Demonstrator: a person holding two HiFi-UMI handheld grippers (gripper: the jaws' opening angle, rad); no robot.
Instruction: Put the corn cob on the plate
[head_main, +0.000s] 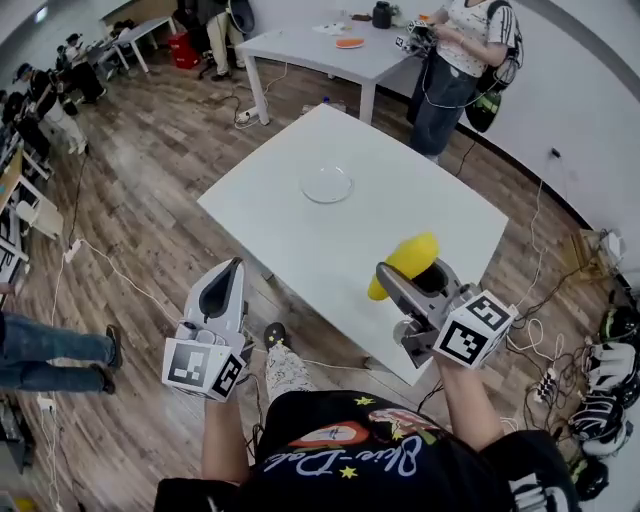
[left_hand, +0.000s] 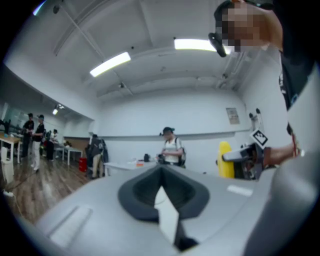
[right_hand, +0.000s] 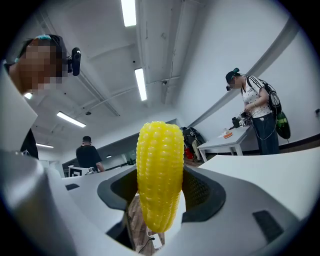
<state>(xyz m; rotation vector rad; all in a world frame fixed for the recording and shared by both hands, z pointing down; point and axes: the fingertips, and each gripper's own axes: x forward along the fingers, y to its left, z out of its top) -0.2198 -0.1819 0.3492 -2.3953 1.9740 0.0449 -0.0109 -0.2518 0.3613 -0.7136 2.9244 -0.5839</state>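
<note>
The yellow corn cob (head_main: 404, 262) is held over the near right part of the white table (head_main: 300, 230), with my right gripper (head_main: 407, 279) shut on it. Seen in the right gripper view, the corn cob (right_hand: 159, 174) stands upright between the jaws, and that gripper (right_hand: 159, 200) points upward toward the ceiling. The small white plate (head_main: 327, 184) lies empty near the table's middle, well beyond the cob. My left gripper (head_main: 226, 282) hangs off the table's near left edge, shut with nothing in it. In its own view the left gripper (left_hand: 161, 192) faces across the room, with the corn cob (left_hand: 225, 159) at the right.
A person (head_main: 455, 60) stands beyond the table's far corner beside a second white table (head_main: 320, 45). Cables (head_main: 100, 262) run over the wooden floor at the left. Bags and gear (head_main: 605, 380) lie on the floor at the right. More people sit at far left.
</note>
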